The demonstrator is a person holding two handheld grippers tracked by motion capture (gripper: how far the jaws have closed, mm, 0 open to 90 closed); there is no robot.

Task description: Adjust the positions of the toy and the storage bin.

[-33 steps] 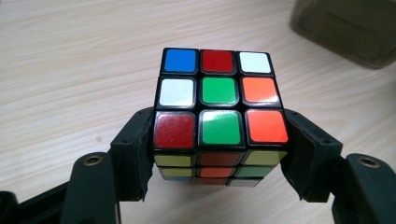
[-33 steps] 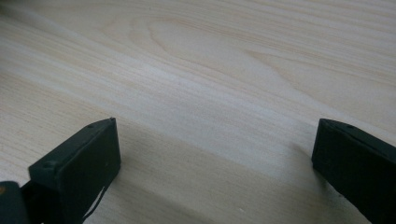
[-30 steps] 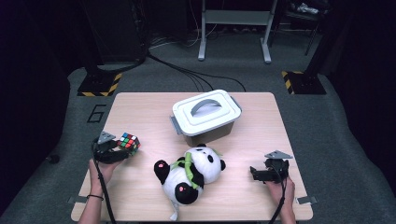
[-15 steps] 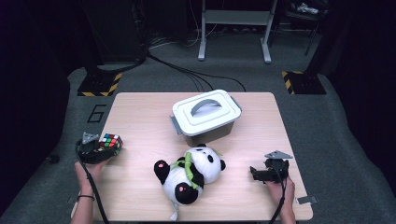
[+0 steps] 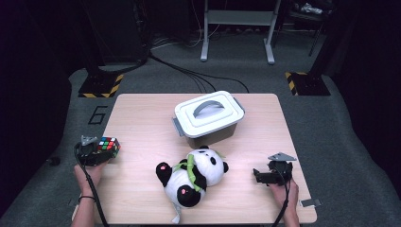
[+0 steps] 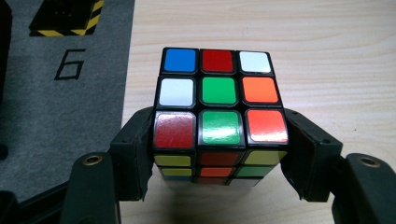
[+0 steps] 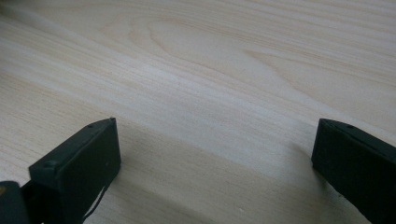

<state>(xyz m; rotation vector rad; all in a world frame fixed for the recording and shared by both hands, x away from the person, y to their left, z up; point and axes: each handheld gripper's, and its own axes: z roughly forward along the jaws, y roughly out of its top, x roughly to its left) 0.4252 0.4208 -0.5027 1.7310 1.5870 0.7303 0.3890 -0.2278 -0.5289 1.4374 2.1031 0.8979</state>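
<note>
Cube (image 6: 219,116) sits clamped between the jaws of the left hand-held gripper (image 6: 219,156), over the table's edge.

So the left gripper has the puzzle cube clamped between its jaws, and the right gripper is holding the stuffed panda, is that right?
Not quite. The left gripper does clamp the puzzle cube, but the right gripper holds nothing: in the right gripper view its jaws stand open over bare table. The stuffed panda lies apart on the table.

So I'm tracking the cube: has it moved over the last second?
Yes. The left gripper has carried the cube leftward, away from the panda, to the table edge.
</note>
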